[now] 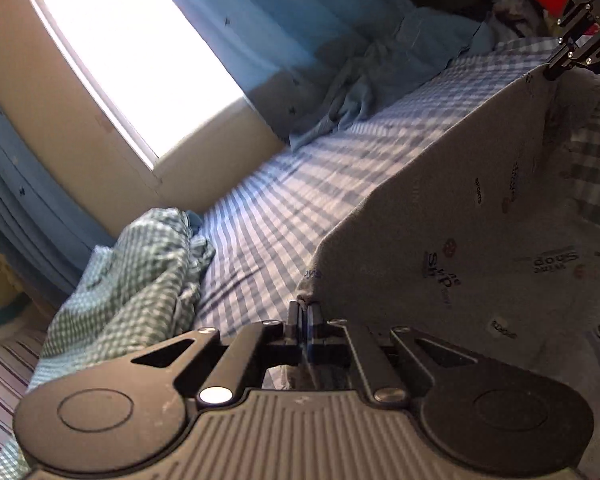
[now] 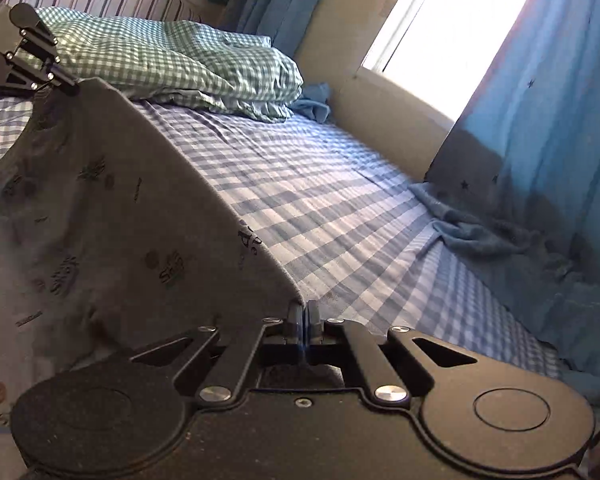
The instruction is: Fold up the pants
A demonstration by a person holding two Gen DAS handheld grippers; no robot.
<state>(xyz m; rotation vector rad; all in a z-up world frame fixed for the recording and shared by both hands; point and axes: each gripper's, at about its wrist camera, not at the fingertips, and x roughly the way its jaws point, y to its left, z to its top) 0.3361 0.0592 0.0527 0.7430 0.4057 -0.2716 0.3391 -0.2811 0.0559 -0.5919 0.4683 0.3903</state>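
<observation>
Both my tongs are clamped on the grey pants (image 1: 460, 208): left gripper (image 1: 304, 314) and right gripper (image 2: 303, 314) hold one edge taut between them, lifted above the checked bed (image 2: 340, 200), cloth hanging toward me.

Bed: covered by a blue-and-white checked sheet (image 2: 320, 208), wrinkled, sunlit in bands.
Pillow (image 2: 180, 60): green-and-white check, crumpled, at the head end.
Pants (image 2: 112, 208): grey, printed with words, lower part lying on the sheet.
Blue cloth (image 2: 472, 232): bunched on the sheet below the curtain, near the window side.
</observation>
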